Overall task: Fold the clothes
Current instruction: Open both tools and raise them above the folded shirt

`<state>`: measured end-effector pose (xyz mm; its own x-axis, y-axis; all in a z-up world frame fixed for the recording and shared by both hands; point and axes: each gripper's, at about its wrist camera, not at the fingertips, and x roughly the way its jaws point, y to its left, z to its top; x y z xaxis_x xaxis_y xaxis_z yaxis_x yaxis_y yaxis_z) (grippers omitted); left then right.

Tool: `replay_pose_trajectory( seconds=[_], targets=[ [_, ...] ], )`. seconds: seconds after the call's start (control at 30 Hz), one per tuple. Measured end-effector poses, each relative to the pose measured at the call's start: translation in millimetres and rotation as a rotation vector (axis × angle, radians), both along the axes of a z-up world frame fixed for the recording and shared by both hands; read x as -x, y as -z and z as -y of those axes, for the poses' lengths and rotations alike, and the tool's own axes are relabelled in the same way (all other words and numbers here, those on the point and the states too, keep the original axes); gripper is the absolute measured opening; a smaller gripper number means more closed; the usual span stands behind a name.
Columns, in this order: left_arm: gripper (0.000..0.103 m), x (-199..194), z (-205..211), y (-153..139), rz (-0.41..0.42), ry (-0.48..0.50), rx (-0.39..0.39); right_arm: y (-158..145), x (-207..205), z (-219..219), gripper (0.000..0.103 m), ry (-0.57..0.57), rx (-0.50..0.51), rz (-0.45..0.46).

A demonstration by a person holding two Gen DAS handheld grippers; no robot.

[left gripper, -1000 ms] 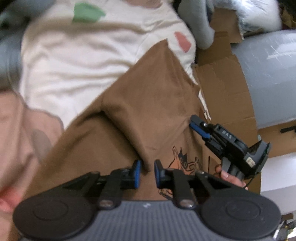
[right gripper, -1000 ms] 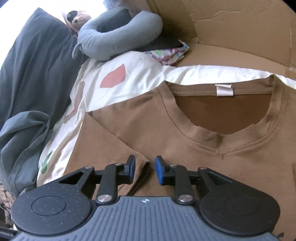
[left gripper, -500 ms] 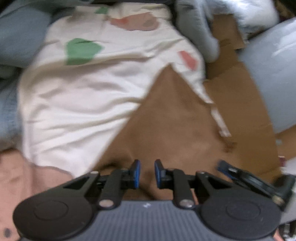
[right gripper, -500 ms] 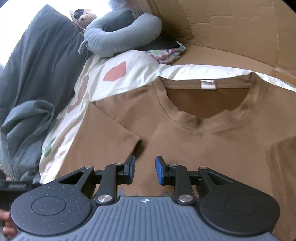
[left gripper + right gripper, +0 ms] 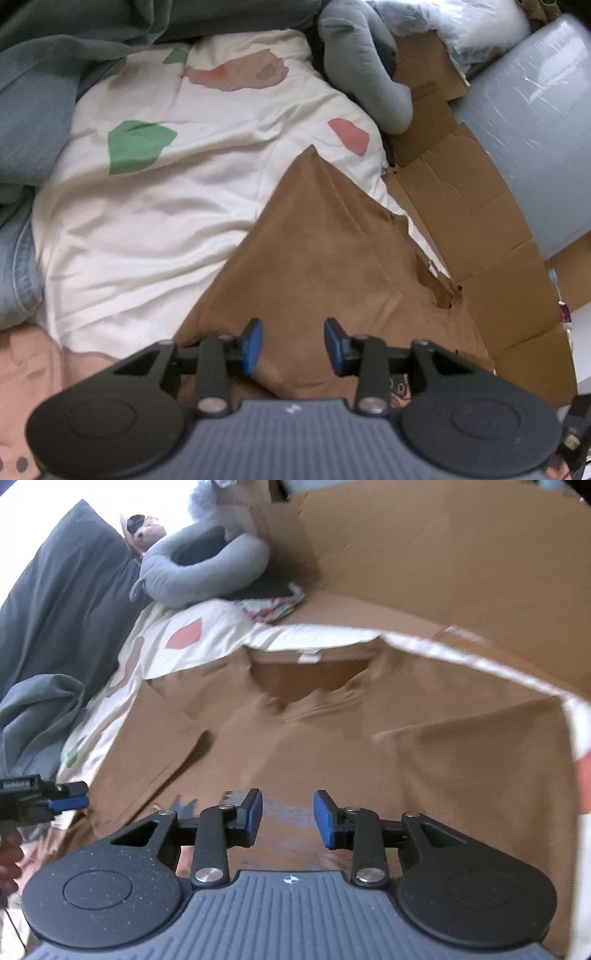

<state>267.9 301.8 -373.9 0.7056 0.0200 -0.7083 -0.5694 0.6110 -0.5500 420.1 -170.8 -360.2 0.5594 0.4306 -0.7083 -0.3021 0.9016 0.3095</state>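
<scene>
Brown T-shirt (image 5: pixel 332 738), blotch-patterned cream sheet (image 5: pixel 166 206)

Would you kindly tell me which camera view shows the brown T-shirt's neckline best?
The right wrist view: the brown T-shirt lies spread out there, and its neckline, with the white label, is in full sight. The left wrist view shows only one side of the shirt, with a folded edge against the white patterned sheet; no neckline appears there.

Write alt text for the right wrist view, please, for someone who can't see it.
A brown T-shirt lies front up on a white patterned bedsheet, neckline away from the camera. The right gripper hangs above its chest, jaws opening with nothing between them. The left gripper enters at the left edge; a grey neck pillow and cardboard lie behind.
</scene>
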Motion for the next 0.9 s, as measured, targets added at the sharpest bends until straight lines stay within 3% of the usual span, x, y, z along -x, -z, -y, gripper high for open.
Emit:
replay_pose_trajectory(
  seconds=[0.2, 0.33, 0.67, 0.9],
  targets=[
    [0.044, -7, -2, -5, -0.013, 0.006, -0.051, -5, 22, 57, 0.037, 0.151, 0.065, 0.037],
    [0.047, -6, -6, -10, -0.029, 0.007, -0.063, 5, 36, 95, 0.037, 0.239, 0.101, 0.016],
    [0.057, 23, -7, -26, -0.113, 0.014, -0.093, 30, 76, 125, 0.036, 0.278, 0.134, -0.064],
    [0.060, 57, -10, -39, -0.172, 0.000, -0.108, 10, 101, 133, 0.036, 0.300, 0.114, -0.061]
  ],
)
